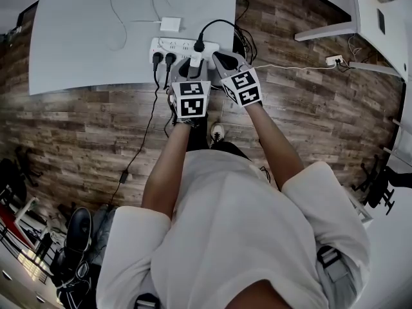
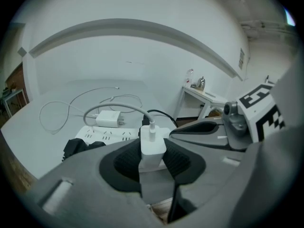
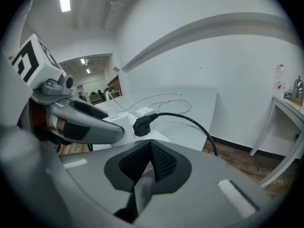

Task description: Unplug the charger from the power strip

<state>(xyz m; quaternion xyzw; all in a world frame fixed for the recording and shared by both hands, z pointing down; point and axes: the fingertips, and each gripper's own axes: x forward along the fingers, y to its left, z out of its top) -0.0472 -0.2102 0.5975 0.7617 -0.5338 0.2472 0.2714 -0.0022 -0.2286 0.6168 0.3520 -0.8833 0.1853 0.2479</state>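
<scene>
Head view, your shirt [image 1: 238, 237]: white and closest to the lens, with both your arms reaching out from it toward the desk [image 1: 77, 37].
Head view, grippers: your left gripper [image 1: 195, 62] and right gripper [image 1: 222, 58] sit side by side at the desk's near edge, marker cubes facing up.
Head view, power strip [image 1: 177, 46]: white, lying along that near edge. Two black plugs [image 1: 163, 58] sit at its left end and a black plug [image 1: 199, 45] further right.
Left gripper view, jaws: your left gripper [image 2: 153, 156] is pinching the white charger [image 2: 152, 144], one pad on each flank.
Left gripper view, charger: upright between the pads at the power strip's [image 2: 111, 134] near end. A white cable [image 2: 114, 109] arcs from its top to the left. Whether its prongs are still in the socket can't be told.
Left gripper view, spare adapter [image 2: 109, 118]: white, lying past the strip.
Left gripper view, neighbour: your right gripper [image 2: 183, 131] is just beside the charger, on its right.
Right gripper view, jaws: your right gripper [image 3: 151, 158] has its pads pressed together, with nothing between them.
Right gripper view, black plug [image 3: 142, 126]: just ahead of the tips—its black cable [image 3: 199, 125] curves right and down off the desk.
Right gripper view, neighbour: your left gripper [image 3: 111, 129] fills the left side.
</scene>
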